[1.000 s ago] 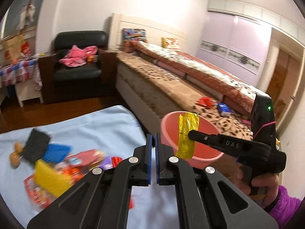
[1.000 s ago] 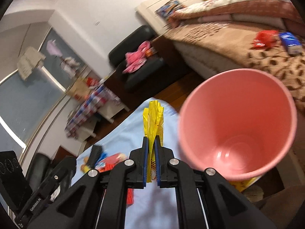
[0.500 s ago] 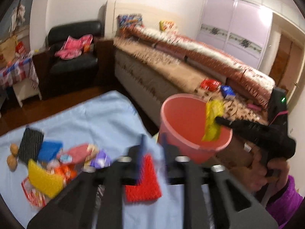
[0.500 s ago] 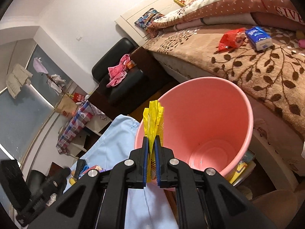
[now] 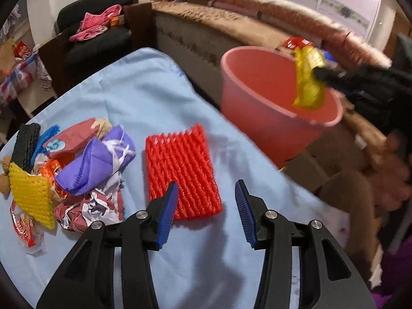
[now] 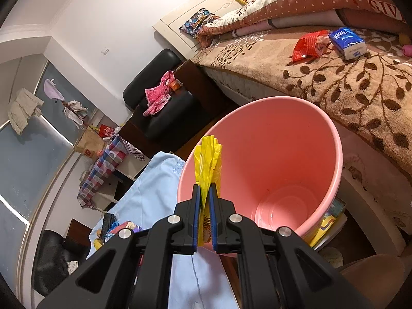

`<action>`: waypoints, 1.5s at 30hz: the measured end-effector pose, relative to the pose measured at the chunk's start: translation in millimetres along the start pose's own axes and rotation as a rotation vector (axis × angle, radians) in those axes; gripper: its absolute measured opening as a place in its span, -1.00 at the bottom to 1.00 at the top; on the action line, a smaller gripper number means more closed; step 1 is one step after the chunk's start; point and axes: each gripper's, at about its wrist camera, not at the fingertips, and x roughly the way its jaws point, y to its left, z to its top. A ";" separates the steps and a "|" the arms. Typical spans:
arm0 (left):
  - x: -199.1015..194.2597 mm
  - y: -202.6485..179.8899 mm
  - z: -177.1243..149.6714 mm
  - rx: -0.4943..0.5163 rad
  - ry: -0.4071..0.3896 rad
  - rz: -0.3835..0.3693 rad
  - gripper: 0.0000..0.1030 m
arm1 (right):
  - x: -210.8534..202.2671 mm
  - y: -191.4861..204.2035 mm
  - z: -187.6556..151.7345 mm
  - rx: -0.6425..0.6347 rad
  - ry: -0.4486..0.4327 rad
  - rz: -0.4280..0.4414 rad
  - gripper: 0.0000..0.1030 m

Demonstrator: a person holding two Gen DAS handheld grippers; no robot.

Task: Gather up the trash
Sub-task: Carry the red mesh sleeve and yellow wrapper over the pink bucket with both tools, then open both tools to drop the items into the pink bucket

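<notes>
Trash: red foam net [image 5: 183, 173] flat on blue-clothed worktop [image 5: 144, 95], just ahead of left tool [image 5: 206, 211], nearer its left pad. Jaws opening, nothing between. Looks light, soft, squashy; best pinched across near edge. Right tool [image 6: 203, 217] clamped on yellow wrapper [image 6: 207, 159], poised over pink bucket [image 6: 332, 139] rim.

Bare blue cloth [image 5: 144, 95] seen between red foam net [image 5: 181, 172] and pink bucket [image 5: 260, 118]. Left side blocked by wrapper heap [image 5: 85, 167]. Bucket mouth unobstructed, edged by bed [image 6: 360, 85].
</notes>
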 end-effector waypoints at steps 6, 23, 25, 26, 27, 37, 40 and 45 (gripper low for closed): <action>-3.7 10.3 1.7 -0.035 -0.020 0.036 -0.76 | 1.5 -1.1 1.1 0.001 -0.002 -0.001 -0.87; -40.6 -33.6 102.5 -0.089 -0.233 -0.305 -0.77 | 0.0 -26.5 2.8 0.034 -0.043 -0.027 -0.85; -32.0 -41.9 108.5 -0.079 -0.222 -0.312 -0.77 | 1.9 -28.3 3.0 0.034 -0.041 -0.031 -0.85; -25.8 -45.7 111.1 -0.074 -0.215 -0.311 -0.77 | 3.0 -28.3 3.1 0.031 -0.039 -0.034 -0.85; -20.8 -49.1 114.4 -0.070 -0.209 -0.309 -0.77 | 4.2 -27.3 2.9 0.024 -0.039 -0.039 -0.85; 6.3 -54.3 124.3 -0.071 -0.178 -0.264 -0.77 | 7.8 -25.6 3.9 -0.014 -0.056 -0.082 -0.83; 8.1 -54.1 124.4 -0.066 -0.174 -0.251 -0.75 | 8.2 -27.3 5.0 -0.012 -0.058 -0.093 -0.72; 4.6 -54.6 122.2 -0.046 -0.173 -0.241 -0.23 | 6.2 -27.2 4.0 -0.005 -0.067 -0.111 -0.36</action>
